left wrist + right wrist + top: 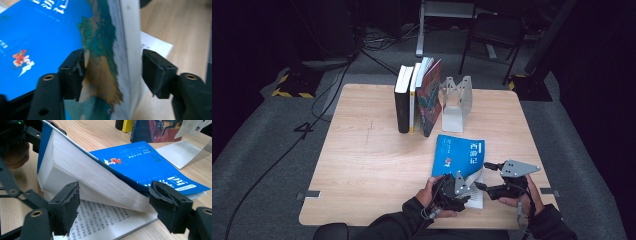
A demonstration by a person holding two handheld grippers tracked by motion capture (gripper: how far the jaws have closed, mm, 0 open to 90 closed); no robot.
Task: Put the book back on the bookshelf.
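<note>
a wooden table (362, 150) is being viewed from above, with a blue book (459, 155) lying near its front edge. this book is being taken as the landmark. behind it, a row of upright books (417, 97) is being propped against a metal bookend (455, 102), which is standing just to the right of the row.

the blue book is being opened from its near end: the cover and a thick block of pages (82, 180) are being lifted at a slant, while a printed page (100, 220) is lying flat beneath.

at the book's near left corner, the left gripper (455, 187) is being held in a person's hand. in the left gripper view its jaws are being set on either side of the raised cover and page block; the left pad is touching the cover, while a narrow gap is being left at the right pad, so the block is not being squeezed.

at the book's near right side, the right gripper (492, 176) is being held just beside the lifted pages. in the right gripper view its jaws are standing wide apart, with the page edges lying beyond them and nothing being gripped.
</note>
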